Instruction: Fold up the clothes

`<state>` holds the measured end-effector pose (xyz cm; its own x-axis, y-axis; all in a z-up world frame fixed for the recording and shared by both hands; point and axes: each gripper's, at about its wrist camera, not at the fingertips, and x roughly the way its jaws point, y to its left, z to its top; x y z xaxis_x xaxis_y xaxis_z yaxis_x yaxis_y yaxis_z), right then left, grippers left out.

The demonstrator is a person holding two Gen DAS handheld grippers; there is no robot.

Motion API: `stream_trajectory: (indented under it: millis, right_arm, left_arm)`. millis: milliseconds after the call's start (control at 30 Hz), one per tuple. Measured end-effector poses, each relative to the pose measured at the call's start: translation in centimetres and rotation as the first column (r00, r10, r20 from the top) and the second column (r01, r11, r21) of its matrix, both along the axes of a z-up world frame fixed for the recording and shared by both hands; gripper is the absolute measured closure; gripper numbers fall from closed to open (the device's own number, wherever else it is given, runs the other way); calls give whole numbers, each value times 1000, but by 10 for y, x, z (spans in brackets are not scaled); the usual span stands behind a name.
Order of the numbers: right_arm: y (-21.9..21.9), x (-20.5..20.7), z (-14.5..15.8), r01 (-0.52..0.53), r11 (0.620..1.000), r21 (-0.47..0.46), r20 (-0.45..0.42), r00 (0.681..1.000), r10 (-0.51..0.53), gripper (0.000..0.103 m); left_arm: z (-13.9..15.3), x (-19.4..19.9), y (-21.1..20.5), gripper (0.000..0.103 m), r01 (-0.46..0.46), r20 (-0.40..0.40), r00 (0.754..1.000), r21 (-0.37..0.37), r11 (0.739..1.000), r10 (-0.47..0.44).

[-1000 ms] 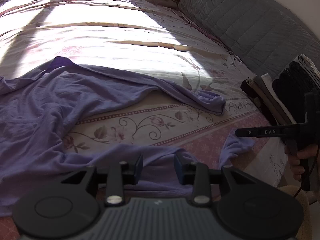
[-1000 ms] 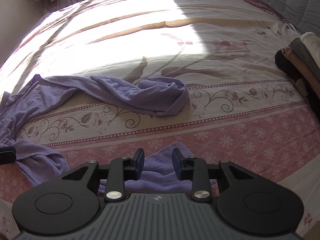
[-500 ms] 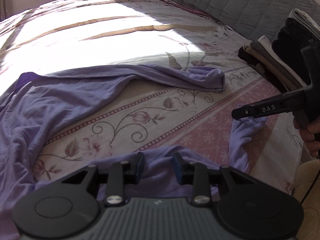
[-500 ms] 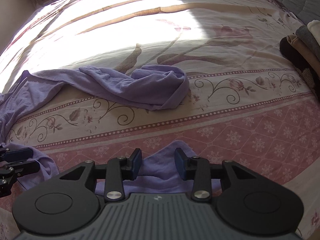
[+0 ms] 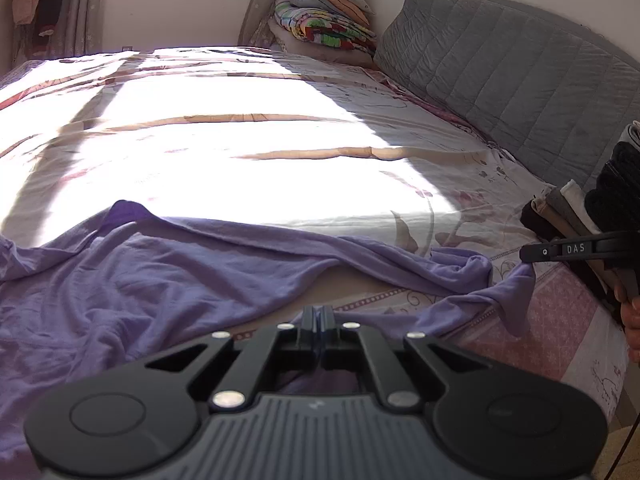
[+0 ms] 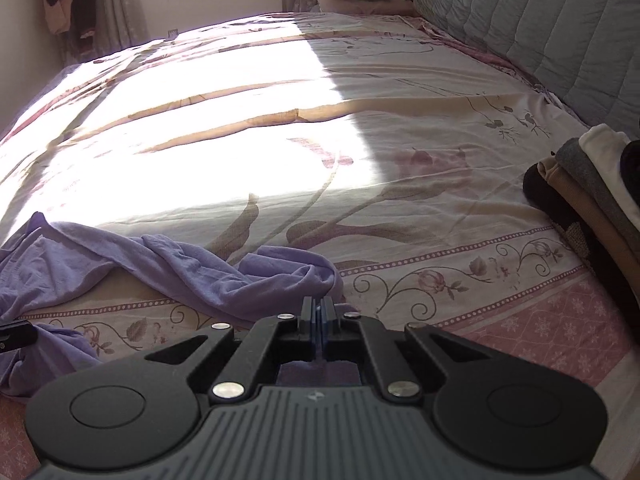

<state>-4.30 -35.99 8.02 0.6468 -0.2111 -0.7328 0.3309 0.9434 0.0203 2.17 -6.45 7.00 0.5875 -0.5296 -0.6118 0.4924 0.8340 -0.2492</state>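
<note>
A purple garment (image 5: 160, 280) lies rumpled across the near part of the bed, with one bunched end (image 6: 280, 272) toward the middle. My left gripper (image 5: 318, 316) is shut on the garment's near edge, and purple cloth shows just under its closed jaws. My right gripper (image 6: 317, 308) is likewise shut on the near edge further right. In the left wrist view the right gripper (image 5: 528, 254) holds a corner of cloth that hangs lifted off the sheet. The left gripper (image 6: 16, 334) shows at the left edge of the right wrist view.
A flowered bed sheet (image 5: 240, 152) covers the bed, sunlit in the middle. A stack of folded clothes (image 6: 580, 184) sits at the right edge. The grey padded headboard (image 5: 520, 72) runs along the right, with colourful bedding (image 5: 320, 24) piled at the far end. A hand (image 5: 630, 320) holds the right gripper.
Both grippers went from open around the garment's near edge to shut on it. Both have risen and tilted up, lifting the edge; the right corner now hangs off the sheet.
</note>
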Motion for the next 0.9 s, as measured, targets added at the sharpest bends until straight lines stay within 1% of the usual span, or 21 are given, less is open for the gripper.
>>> stream_trajectory:
  millis: [67, 133, 200, 267, 400, 500, 633, 733, 833, 900]
  right_arm:
    - [-7, 4, 14, 15, 1000, -8, 58, 998, -15, 100]
    - [-13, 7, 25, 35, 999, -16, 102, 994, -33, 100]
    - [-20, 9, 30, 51, 999, -12, 124, 991, -49, 100]
    - [-27, 10, 31, 63, 998, 0, 136, 989, -63, 100]
    - [-39, 12, 21, 90, 996, 23, 115, 989, -92, 100]
    - [-44, 7, 14, 108, 993, 40, 103, 988, -112, 100]
    - [-45, -4, 6, 108, 993, 49, 78, 991, -111, 100]
    - [-46, -10, 0, 102, 993, 52, 58, 993, -105, 100]
    - [-47, -13, -3, 105, 993, 55, 48, 993, -108, 100]
    - [-46, -13, -3, 107, 993, 52, 48, 993, -110, 100]
  left_arm:
    - [8, 4, 8, 102, -50, 31, 998, -59, 997, 52]
    - [14, 5, 14, 102, -75, 61, 995, -107, 991, 82]
    - [18, 5, 18, 102, -71, 79, 993, -139, 988, 83]
    - [17, 4, 18, 102, -45, 76, 995, -146, 988, 56]
    - [13, -4, 16, 102, 46, 75, 997, -140, 989, -36]
    - [10, -15, 13, 102, 141, 86, 988, -123, 982, -130]
    - [6, -33, 8, 102, 274, 80, 960, -98, 957, -267]
    - [0, -47, 4, 102, 348, 68, 936, -47, 936, -344]
    - [-7, -59, 4, 102, 403, 50, 914, -9, 915, -402]
    - [-12, -66, 8, 102, 433, 35, 901, -5, 902, -432]
